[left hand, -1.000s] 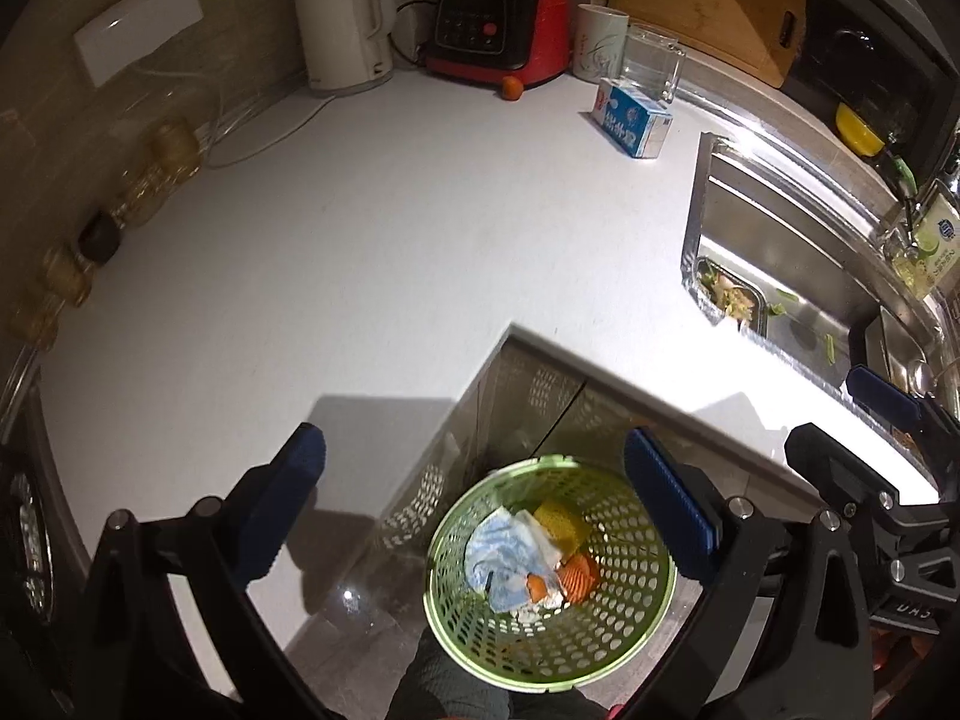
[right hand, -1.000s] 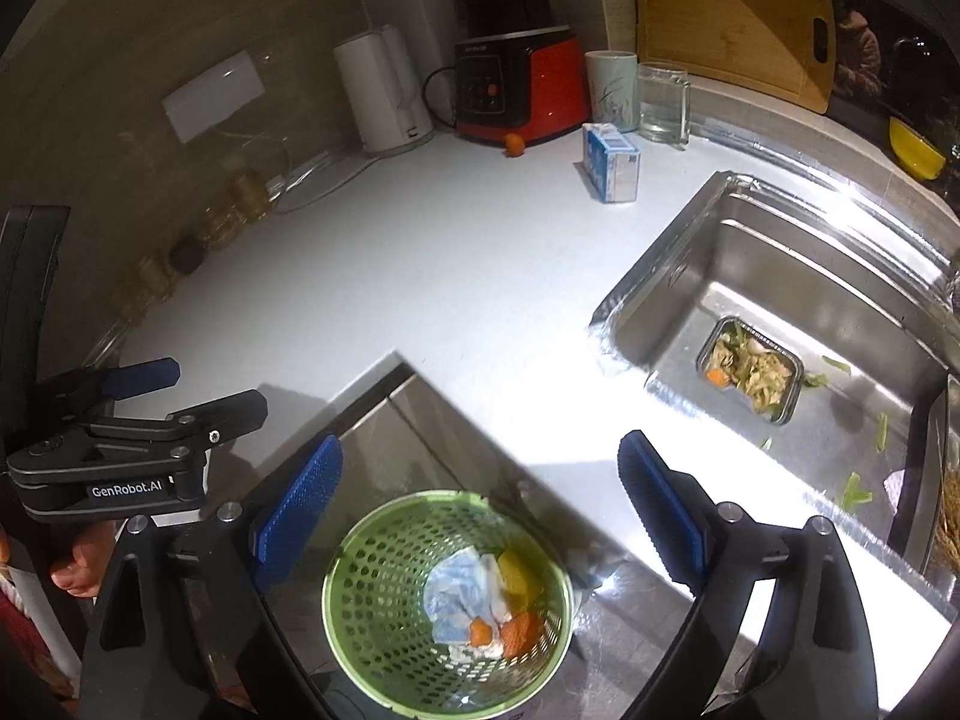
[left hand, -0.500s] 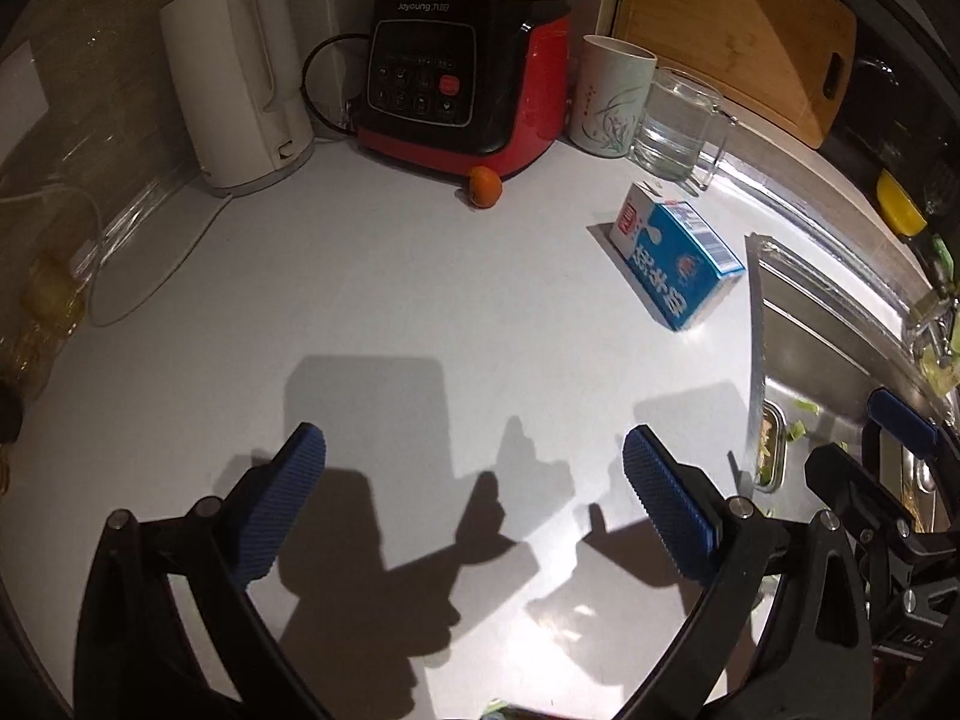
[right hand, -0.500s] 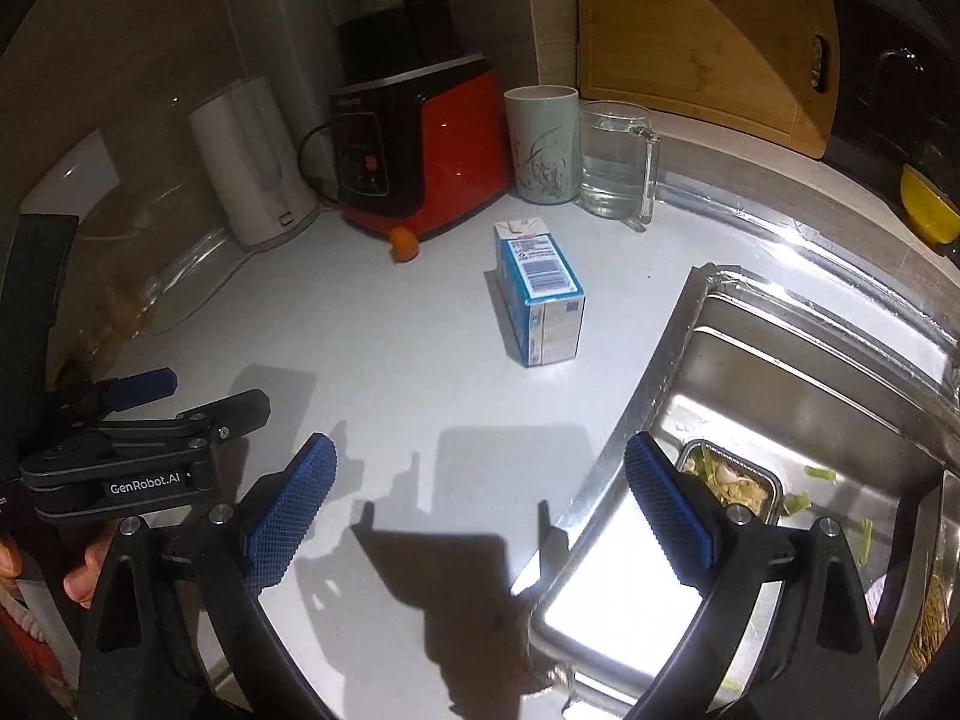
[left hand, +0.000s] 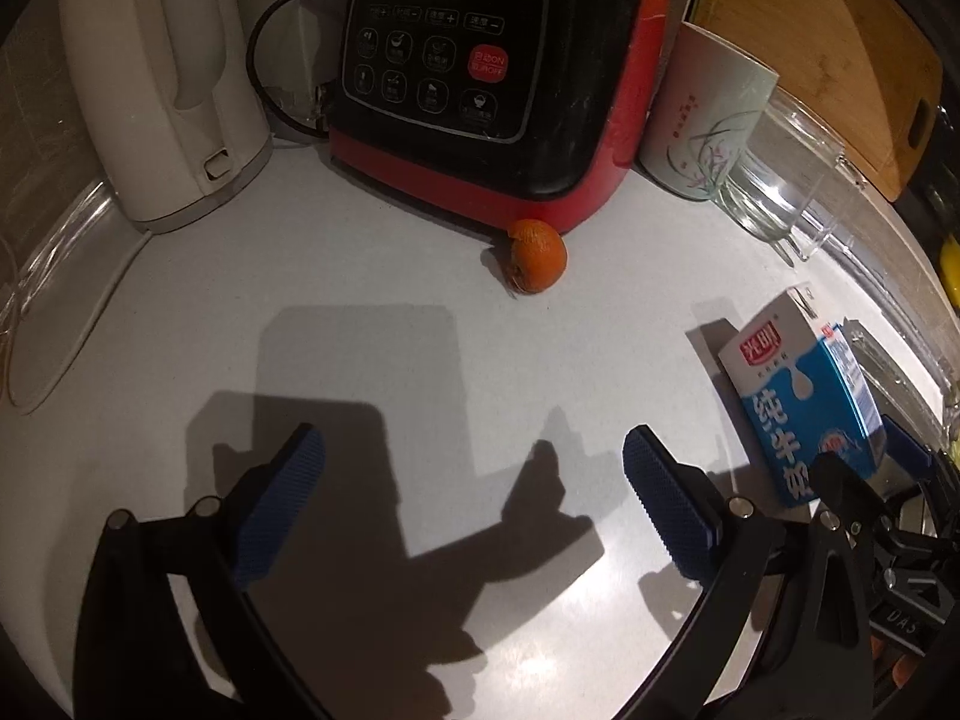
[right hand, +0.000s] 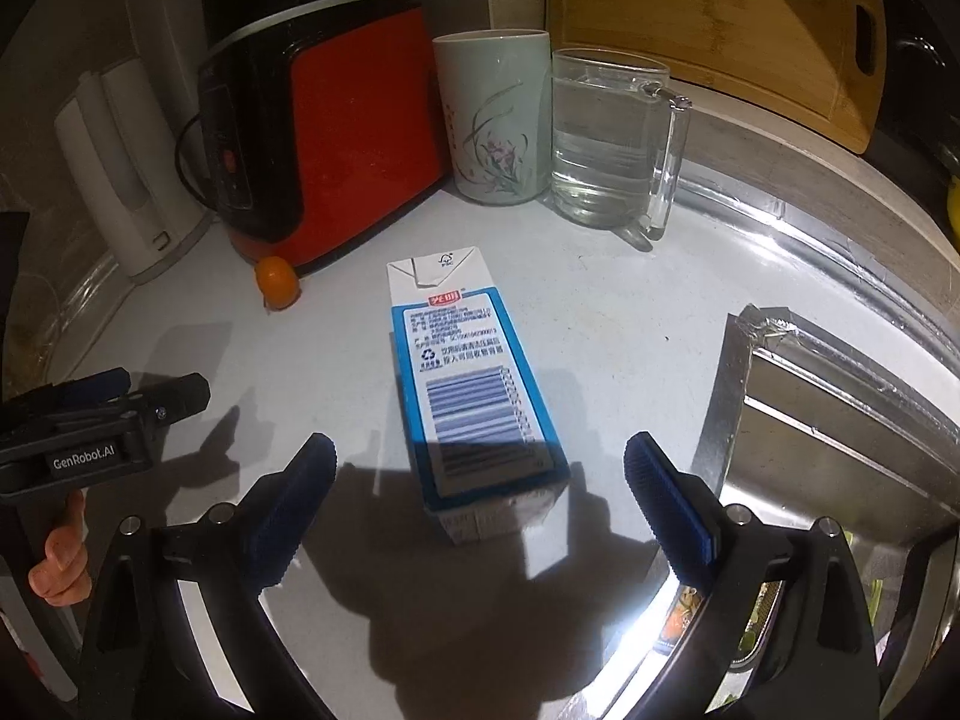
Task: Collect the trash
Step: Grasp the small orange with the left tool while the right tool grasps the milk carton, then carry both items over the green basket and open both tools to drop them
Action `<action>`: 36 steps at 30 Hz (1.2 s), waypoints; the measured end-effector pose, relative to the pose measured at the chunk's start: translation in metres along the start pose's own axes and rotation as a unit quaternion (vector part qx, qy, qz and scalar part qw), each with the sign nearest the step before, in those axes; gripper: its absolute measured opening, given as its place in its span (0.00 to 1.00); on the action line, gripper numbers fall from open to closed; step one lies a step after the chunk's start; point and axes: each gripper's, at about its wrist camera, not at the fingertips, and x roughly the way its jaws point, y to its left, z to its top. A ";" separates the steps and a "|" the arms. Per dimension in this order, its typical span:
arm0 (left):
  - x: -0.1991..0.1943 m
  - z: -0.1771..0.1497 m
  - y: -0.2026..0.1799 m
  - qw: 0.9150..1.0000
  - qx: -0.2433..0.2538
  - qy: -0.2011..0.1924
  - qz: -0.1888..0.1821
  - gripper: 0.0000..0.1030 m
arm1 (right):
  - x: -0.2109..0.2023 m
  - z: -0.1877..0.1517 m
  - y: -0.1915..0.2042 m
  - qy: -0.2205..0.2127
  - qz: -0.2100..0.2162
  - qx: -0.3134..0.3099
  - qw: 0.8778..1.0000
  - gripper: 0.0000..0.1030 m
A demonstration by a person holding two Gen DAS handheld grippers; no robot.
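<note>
Both grippers are moving forward over the counter (left hand: 420,360), away from the green bin, now out of view. Right gripper (right hand: 480,498) is closing in on the milk carton (right hand: 474,390); left gripper (left hand: 474,492) is nearing the orange peel (left hand: 537,255).

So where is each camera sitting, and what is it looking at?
Left wrist: rides on the left tool, looking across the counter at the orange peel and red blender; its own blue fingers show.
Right wrist: rides on the right tool, looking at the milk carton lying ahead; its fingers, the left tool and a hand show.
Both see the carton, peel, blender, kettle and mug.
</note>
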 end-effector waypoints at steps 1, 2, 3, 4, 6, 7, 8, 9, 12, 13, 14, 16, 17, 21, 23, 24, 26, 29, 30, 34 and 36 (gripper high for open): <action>0.004 0.005 0.000 1.000 -0.003 0.000 -0.001 0.92 | 0.004 0.002 0.000 -0.001 -0.003 -0.003 1.000 0.93; 0.008 0.010 -0.001 1.000 -0.007 0.000 -0.002 0.92 | 0.008 0.004 0.000 -0.001 -0.006 -0.005 1.000 0.92; 0.012 0.015 -0.002 1.000 -0.010 -0.001 -0.005 0.92 | 0.011 0.006 0.000 -0.001 -0.008 -0.007 1.000 0.82; 0.016 0.020 -0.004 1.000 -0.012 -0.002 -0.007 0.92 | 0.014 0.007 0.001 0.003 -0.007 -0.009 1.000 0.75; 0.021 0.027 -0.009 1.000 -0.011 -0.004 -0.005 0.92 | 0.020 0.008 -0.002 0.016 0.005 -0.006 1.000 0.45; 0.024 0.030 -0.011 1.000 -0.010 -0.005 -0.004 0.92 | 0.021 0.009 -0.004 0.018 0.009 -0.001 1.000 0.43; 0.027 0.033 -0.013 1.000 -0.008 -0.006 -0.001 0.92 | 0.020 0.009 -0.006 0.017 0.007 0.000 1.000 0.42; 0.030 0.037 -0.016 1.000 -0.006 -0.007 0.000 0.92 | 0.020 0.009 -0.007 0.017 0.004 -0.002 1.000 0.42; 0.038 0.044 -0.022 1.000 -0.005 -0.010 0.006 0.92 | 0.016 0.008 -0.011 0.016 0.010 0.002 1.000 0.42; 0.042 0.047 -0.024 1.000 -0.005 -0.008 0.007 0.89 | 0.015 0.008 -0.012 0.016 0.012 0.003 1.000 0.42; 0.046 0.050 -0.025 1.000 -0.005 -0.005 0.008 0.82 | 0.013 0.007 -0.013 0.015 0.013 0.005 1.000 0.42; 0.055 0.055 -0.026 1.000 -0.010 0.011 0.009 0.71 | 0.010 0.006 -0.015 0.012 0.016 0.009 1.000 0.42; 0.060 0.057 -0.026 1.000 -0.015 0.019 0.007 0.61 | 0.008 0.006 -0.016 0.012 0.017 0.010 1.000 0.41; 0.064 0.067 -0.033 0.999 -0.013 0.014 0.026 0.36 | -0.001 0.004 -0.018 0.008 0.019 0.010 1.000 0.41; 0.066 0.070 -0.038 0.999 -0.008 0.017 0.030 0.22 | -0.005 0.003 -0.020 0.006 0.019 0.012 1.000 0.41; 0.065 0.071 -0.039 0.999 -0.009 0.016 0.033 0.21 | -0.007 0.003 -0.020 0.005 0.020 0.013 1.000 0.41; 0.065 0.072 -0.039 0.999 -0.014 0.018 0.029 0.19 | -0.009 0.002 -0.021 0.005 0.021 0.014 1.000 0.41; 0.060 0.070 -0.040 0.999 -0.013 0.012 0.027 0.18 | -0.013 0.001 -0.021 0.005 0.021 0.013 1.000 0.41; 0.058 0.068 -0.041 1.000 -0.013 0.009 0.026 0.18 | -0.014 0.000 -0.021 0.005 0.022 0.013 1.000 0.41; 0.042 0.061 -0.043 1.000 -0.012 0.002 0.023 0.17 | -0.022 -0.004 -0.017 0.004 0.024 0.012 1.000 0.41; 0.031 0.056 -0.041 1.000 -0.011 -0.004 0.020 0.17 | -0.029 -0.008 -0.014 0.002 0.028 0.011 1.000 0.41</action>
